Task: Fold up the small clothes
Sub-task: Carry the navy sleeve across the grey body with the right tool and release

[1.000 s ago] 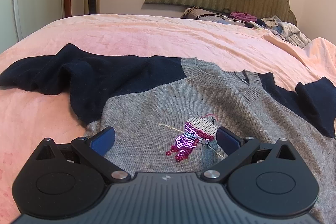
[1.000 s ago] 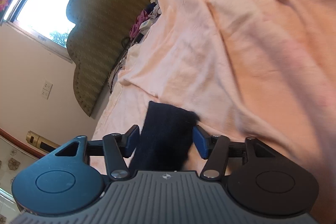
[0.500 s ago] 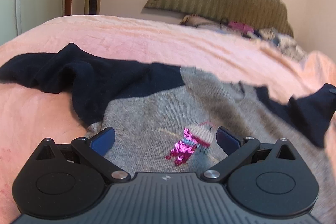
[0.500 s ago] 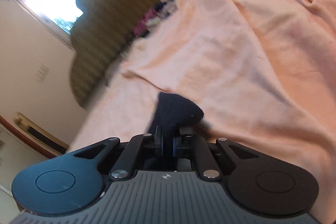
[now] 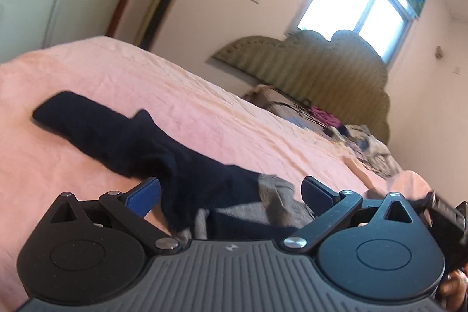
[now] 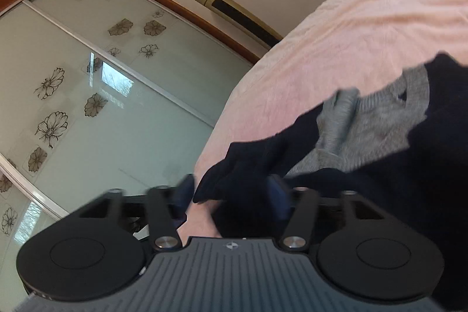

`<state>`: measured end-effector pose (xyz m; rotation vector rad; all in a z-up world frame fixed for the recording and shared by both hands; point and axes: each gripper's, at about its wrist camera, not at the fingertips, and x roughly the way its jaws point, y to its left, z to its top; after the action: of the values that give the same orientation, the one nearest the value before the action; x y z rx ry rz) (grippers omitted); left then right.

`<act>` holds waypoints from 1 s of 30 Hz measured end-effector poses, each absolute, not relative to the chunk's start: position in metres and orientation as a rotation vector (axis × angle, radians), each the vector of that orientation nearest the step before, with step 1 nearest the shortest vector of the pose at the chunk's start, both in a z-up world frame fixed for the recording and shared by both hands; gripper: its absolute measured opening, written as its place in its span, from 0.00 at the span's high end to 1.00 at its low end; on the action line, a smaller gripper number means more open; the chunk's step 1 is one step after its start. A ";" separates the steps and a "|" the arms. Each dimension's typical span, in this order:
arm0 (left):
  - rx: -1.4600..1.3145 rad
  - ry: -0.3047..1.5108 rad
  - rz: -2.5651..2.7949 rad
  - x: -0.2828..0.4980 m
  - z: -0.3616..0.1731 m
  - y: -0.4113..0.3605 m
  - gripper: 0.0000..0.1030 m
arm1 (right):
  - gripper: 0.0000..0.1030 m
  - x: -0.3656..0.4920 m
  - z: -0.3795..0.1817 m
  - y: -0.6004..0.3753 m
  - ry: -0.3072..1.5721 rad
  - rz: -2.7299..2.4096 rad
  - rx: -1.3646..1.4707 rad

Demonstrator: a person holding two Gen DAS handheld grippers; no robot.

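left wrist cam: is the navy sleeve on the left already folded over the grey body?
No, the navy sleeve lies stretched out on the pink bedspread, away from the grey body.

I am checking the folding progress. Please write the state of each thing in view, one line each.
sweater: bunched, partly folded on the bed.
left sleeve: lying stretched out on the sheet.
left gripper: open, sweater between its fingers.
right gripper: just opened, dark sleeve between its fingers.
wardrobe door: closed.
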<state>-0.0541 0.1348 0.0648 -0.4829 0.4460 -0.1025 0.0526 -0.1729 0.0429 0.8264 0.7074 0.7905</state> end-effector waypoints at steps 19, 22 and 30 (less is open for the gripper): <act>-0.402 0.623 -0.220 -0.016 0.034 0.079 0.00 | 0.87 0.107 0.007 -0.294 0.900 0.514 0.607; -0.394 0.616 -0.261 -0.015 0.039 0.067 0.00 | 0.88 0.106 0.040 -0.321 0.812 0.489 0.591; -0.288 0.705 -0.336 0.019 0.016 0.016 0.00 | 0.95 0.115 0.057 -0.414 0.725 0.257 0.595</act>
<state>0.0193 0.0163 0.0164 -0.2882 0.7052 -0.3363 0.1149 -0.4145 0.0568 0.5946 0.7248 0.2569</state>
